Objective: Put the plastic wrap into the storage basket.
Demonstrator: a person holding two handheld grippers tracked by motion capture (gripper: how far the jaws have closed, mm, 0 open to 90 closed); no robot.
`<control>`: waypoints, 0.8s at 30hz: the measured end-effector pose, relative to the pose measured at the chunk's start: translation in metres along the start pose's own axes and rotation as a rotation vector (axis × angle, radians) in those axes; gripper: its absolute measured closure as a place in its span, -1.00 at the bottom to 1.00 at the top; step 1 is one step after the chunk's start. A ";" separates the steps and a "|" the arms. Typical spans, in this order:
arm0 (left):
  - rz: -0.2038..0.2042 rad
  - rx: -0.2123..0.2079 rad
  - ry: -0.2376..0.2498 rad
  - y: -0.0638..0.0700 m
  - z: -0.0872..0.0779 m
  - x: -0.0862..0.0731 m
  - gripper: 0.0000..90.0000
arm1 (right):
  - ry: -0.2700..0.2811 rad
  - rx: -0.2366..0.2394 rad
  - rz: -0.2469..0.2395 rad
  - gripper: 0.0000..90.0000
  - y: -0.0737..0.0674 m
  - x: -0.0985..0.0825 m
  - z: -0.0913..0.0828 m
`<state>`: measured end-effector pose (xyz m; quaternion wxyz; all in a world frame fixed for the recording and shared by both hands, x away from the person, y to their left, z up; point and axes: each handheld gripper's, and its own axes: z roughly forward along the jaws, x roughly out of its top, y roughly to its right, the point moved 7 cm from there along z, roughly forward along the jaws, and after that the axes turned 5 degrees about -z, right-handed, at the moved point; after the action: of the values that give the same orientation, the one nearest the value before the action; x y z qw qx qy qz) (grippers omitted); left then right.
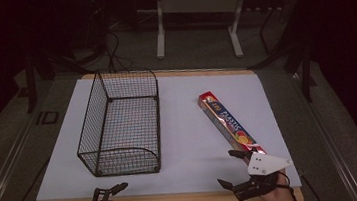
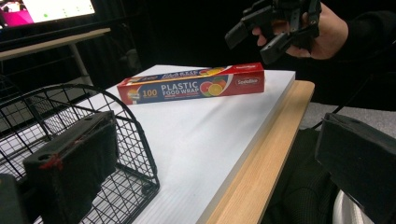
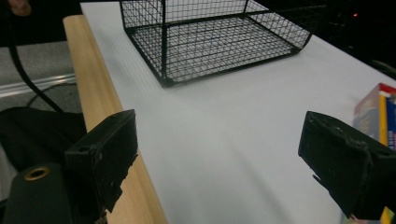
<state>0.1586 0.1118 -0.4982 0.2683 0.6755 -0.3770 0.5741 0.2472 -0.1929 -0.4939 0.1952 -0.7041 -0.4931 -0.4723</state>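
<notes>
The right tool (image 1: 233, 167) is held wide open at the lower right of the high view, one jaw right by the near end of the plastic wrap box (image 1: 230, 123), nothing gripped yet. In the right gripper view the box (image 3: 376, 116) is seen poking in at the right edge, just beyond the right-hand jaw, so the end isn't between the jaws yet. The left tool (image 1: 109, 192) is parked at the bottom left of the high view, jaws also apart and empty, close to the near corner of the wire basket (image 1: 118, 124).

The box is laid diagonally on the white sheet (image 1: 191, 144) covering the bench, right of centre, well apart from the basket. It's a long, slim carton, red at the ends with blue printing and fruit pictures, "PLASTIC FOOD WRAP" readable in the left gripper view (image 2: 191, 84).

Handling guess: probably light, fairly stiff along its length thanks to the roll inside, but the cardboard walls could be crushed if squeezed hard. The glossy surface looks a bit slippery. If it's taken at the very end, it'll likely droop or swing, so a grip across the narrow width, nearer the middle, would probably be safer.
</notes>
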 end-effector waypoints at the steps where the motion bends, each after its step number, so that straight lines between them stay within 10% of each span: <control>1: 0.001 -0.002 0.000 0.000 0.000 0.000 -1.00 | 0.004 -0.003 -0.003 -0.74 0.001 0.001 -0.001; 13: 0.001 0.000 -0.003 0.002 0.001 0.000 -1.00 | 0.032 -0.132 0.046 -0.77 0.031 0.010 -0.014; 24: 0.017 0.001 -0.020 0.002 0.003 -0.002 -1.00 | -0.055 -0.202 0.132 -0.76 0.068 0.005 -0.016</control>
<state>0.1580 0.1086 -0.5007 0.2591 0.6781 -0.3852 0.5698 0.2997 -0.2324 -0.4687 0.1402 -0.7636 -0.4007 -0.4864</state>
